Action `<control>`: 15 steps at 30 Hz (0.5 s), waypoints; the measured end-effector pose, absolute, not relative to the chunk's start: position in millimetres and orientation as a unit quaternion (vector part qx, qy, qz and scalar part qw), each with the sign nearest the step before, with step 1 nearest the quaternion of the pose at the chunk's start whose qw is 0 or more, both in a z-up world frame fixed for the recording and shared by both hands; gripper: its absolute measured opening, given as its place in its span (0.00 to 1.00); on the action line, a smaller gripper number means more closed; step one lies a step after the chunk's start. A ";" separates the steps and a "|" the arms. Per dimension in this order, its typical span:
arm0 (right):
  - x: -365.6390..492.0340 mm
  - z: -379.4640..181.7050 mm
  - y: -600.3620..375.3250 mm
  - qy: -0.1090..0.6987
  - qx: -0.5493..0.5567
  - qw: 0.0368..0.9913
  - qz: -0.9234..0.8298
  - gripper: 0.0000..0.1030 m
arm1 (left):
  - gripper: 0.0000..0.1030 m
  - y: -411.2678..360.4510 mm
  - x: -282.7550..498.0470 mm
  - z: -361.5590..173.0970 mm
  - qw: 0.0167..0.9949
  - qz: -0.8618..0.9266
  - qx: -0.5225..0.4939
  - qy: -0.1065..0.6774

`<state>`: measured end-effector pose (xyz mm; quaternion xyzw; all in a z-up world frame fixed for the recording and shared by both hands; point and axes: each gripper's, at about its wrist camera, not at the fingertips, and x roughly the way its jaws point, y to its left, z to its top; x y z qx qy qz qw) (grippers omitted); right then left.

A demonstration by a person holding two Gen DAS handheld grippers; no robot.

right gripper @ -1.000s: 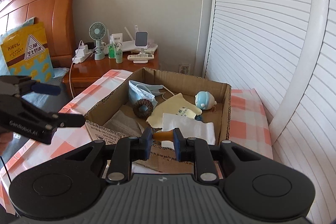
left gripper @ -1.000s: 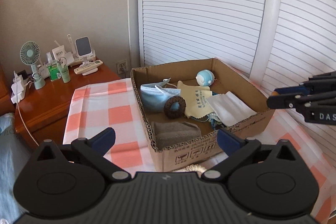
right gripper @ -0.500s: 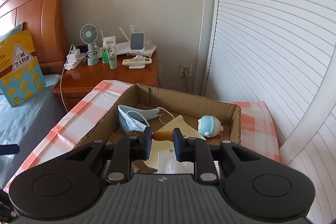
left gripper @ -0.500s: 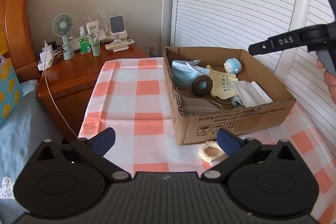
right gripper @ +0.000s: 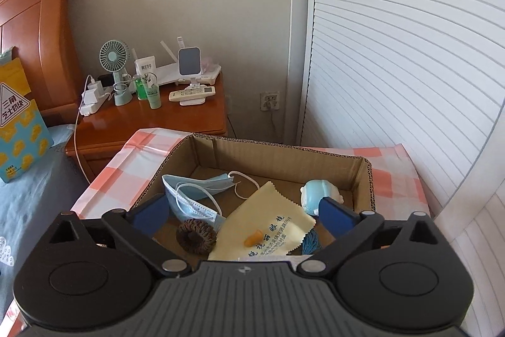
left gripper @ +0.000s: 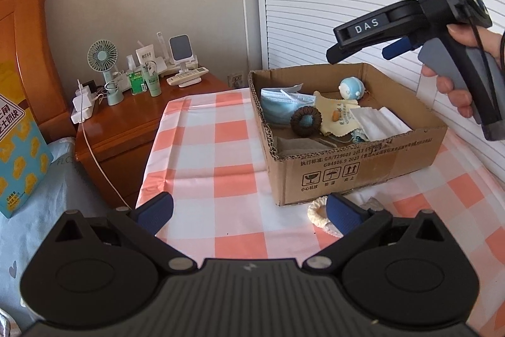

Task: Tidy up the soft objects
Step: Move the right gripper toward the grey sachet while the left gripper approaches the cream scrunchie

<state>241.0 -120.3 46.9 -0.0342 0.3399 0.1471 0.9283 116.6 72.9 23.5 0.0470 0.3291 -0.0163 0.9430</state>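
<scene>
Right gripper (right gripper: pixel 241 215) jaws opening, empty, left gripper (left gripper: pixel 249 210) spread

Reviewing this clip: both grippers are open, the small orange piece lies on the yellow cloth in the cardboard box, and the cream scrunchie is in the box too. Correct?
Not quite. The cream scrunchie lies outside the cardboard box, on the checked tablecloth in front of it, as the left wrist view shows. The rest holds: the small orange piece lies on the yellow cloth, the left gripper is open, and the right gripper's jaws are opening.
</scene>
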 end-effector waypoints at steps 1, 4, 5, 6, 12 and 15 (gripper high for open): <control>236.5 48.5 -121.0 0.340 -0.037 0.928 0.147 1.00 | 0.99 72.8 115.7 23.3 0.943 -0.016 0.046 0.329; 222.5 53.5 -123.8 0.337 -0.038 0.930 0.144 1.00 | 0.99 71.9 112.3 24.0 0.943 -0.019 0.042 0.329; 217.6 54.3 -124.8 0.337 -0.037 0.930 0.144 1.00 | 0.99 71.4 110.8 24.5 0.943 -0.021 0.042 0.328; 213.2 54.7 -124.9 0.339 -0.037 0.929 0.144 1.00 | 0.99 70.8 109.5 25.1 0.943 -0.022 0.042 0.328; 171.3 50.9 -126.8 0.332 -0.047 0.930 0.150 1.00 | 0.99 68.8 98.8 28.7 0.947 -0.028 0.042 0.318; 147.9 43.3 -127.8 0.324 -0.053 0.932 0.155 1.00 | 0.99 71.6 94.1 28.8 0.948 -0.033 0.035 0.315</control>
